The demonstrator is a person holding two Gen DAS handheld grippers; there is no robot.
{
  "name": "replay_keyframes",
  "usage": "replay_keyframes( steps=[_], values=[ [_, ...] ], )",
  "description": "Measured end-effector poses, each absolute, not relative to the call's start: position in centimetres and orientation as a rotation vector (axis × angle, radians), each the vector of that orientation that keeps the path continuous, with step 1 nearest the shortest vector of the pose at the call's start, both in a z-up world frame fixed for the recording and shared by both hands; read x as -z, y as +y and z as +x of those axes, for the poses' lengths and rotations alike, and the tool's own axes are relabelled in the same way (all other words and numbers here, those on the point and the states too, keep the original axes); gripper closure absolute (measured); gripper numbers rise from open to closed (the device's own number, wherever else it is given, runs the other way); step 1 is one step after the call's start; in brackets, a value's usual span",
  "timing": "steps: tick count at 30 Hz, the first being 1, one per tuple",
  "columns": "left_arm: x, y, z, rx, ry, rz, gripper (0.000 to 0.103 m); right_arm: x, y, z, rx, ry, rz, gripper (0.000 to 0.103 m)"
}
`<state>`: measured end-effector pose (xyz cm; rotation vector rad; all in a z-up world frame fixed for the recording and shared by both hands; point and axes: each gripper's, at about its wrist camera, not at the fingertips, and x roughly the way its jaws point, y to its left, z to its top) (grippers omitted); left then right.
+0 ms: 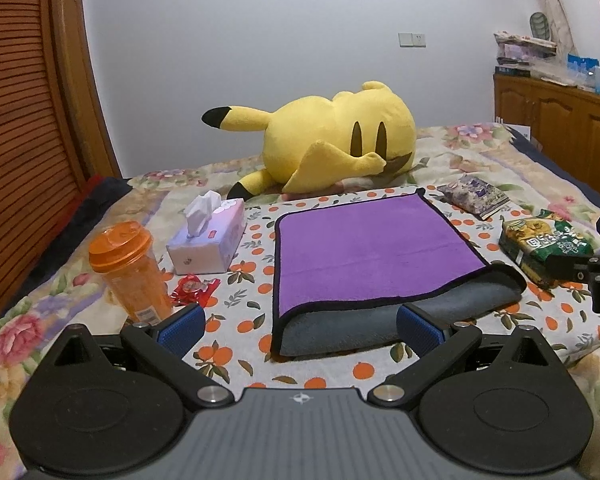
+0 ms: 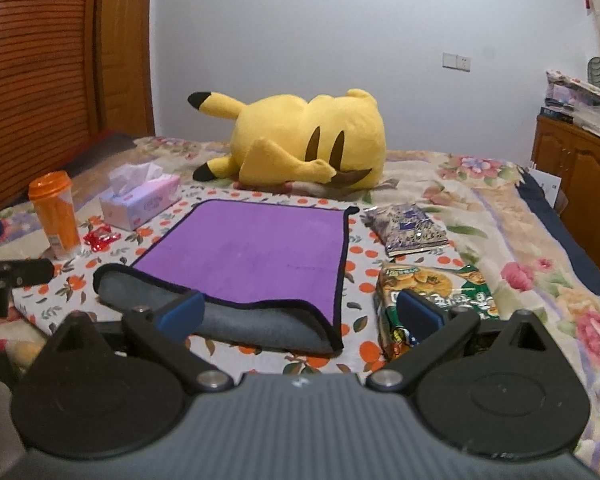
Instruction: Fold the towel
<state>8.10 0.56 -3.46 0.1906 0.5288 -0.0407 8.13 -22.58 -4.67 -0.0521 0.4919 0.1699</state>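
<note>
The bed [image 1: 480, 152], under a floral cover, carries everything here. A yellow plush toy [image 1: 332, 140] lies on its side at the far end, near the wall. In front of it a cloth printed with oranges [image 1: 244, 320] is spread flat, and on that cloth lies the towel [image 1: 364, 248] — folded once, purple face up with a black hem, its grey underside showing along the near edge, where the fold bulges loosely at one corner.

The left gripper [image 1: 298, 326] hangs just short of that near edge, its blue-padded fingers [image 1: 182, 328] spread wide and holding nothing. The right gripper [image 2: 300, 314] is likewise apart and empty — one finger in front of the towel's grey edge, the other over the green snack bag [image 2: 440, 292].

Left of the towel stand a tissue box [image 1: 208, 240] and an orange bottle [image 1: 130, 272], with a small red wrapper [image 1: 192, 288] between them. A purple packet [image 1: 474, 194] lies beyond the green bag.
</note>
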Motion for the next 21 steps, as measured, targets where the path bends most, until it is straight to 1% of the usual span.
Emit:
replay_keyframes(
  steps=[5,6,7,9,18,21],
  values=[
    [3.9,0.8,9.6,0.05,0.55,0.189,0.0,5.0,-22.6,9.6,-0.183,0.515,-0.05,0.001],
    [4.1,0.9,9.8,0.054,0.553,0.189,0.0,5.1,-22.6,9.9,-0.187,0.519,-0.047,0.002],
    [4.2,0.9,10.1,0.059,0.558,0.189,0.0,5.2,-22.7,10.1,-0.19,0.524,-0.045,0.007],
    [4.4,1.0,10.5,0.066,0.563,0.188,0.0,5.4,-22.8,10.6,-0.2,0.544,-0.039,0.012],
    [4.8,1.7,12.6,0.092,0.591,0.164,0.001,6.0,-22.4,12.4,-0.22,0.574,-0.055,0.012],
    [4.9,2.1,13.2,0.111,0.605,0.144,0.006,6.1,-22.5,13.1,-0.224,0.583,-0.052,0.013]
  ],
)
